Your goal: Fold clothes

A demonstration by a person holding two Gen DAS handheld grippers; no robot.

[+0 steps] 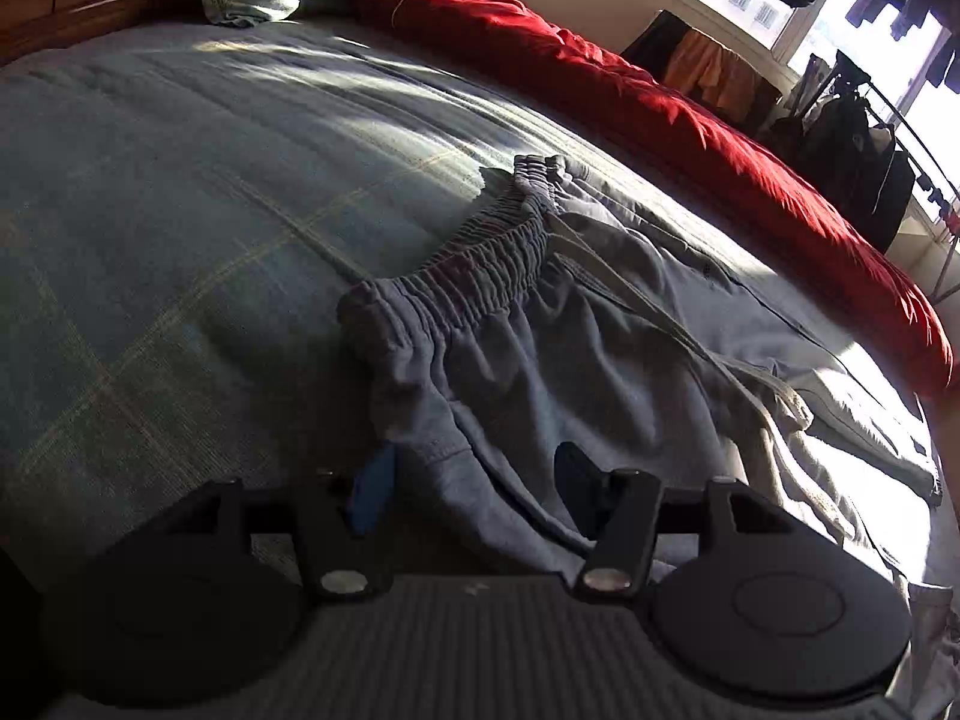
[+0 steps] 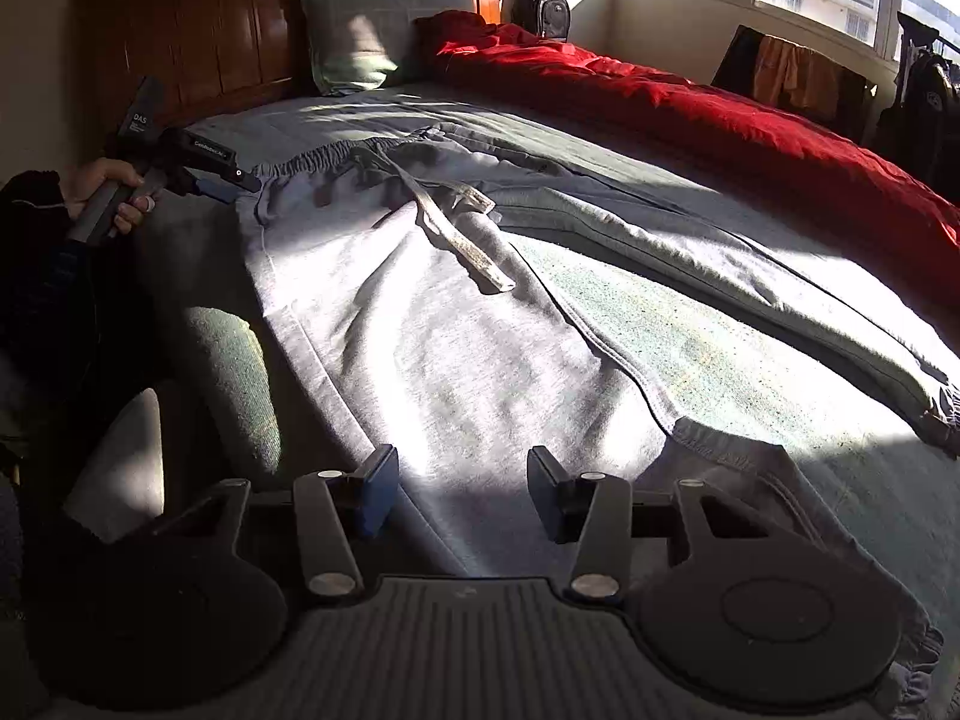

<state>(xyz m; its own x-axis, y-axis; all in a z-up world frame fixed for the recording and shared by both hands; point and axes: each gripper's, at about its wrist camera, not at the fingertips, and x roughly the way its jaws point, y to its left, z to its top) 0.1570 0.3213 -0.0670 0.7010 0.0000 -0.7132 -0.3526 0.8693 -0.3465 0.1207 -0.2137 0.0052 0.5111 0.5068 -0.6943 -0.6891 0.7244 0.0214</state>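
Grey sweatpants (image 2: pixel 420 324) lie flat on the bed, legs spread in a V and a pale drawstring (image 2: pixel 462 240) across the front. In the left wrist view the gathered elastic waistband (image 1: pixel 474 276) is just ahead of my left gripper (image 1: pixel 474 486), which stands open over the hip fabric; its pads do not press on the cloth. The same left gripper (image 2: pixel 222 180), held by a hand (image 2: pixel 108 192), shows at the waistband corner in the right wrist view. My right gripper (image 2: pixel 462 498) is open above the near leg's lower end, with fabric under the gap.
A red duvet (image 2: pixel 690 96) is bunched along the far side of the bed (image 1: pixel 150 240). A pillow (image 2: pixel 360 36) leans on the wooden headboard (image 2: pixel 210 30). A backpack (image 2: pixel 543 6) and a rack of hanging clothes (image 1: pixel 852 138) stand by the windows.
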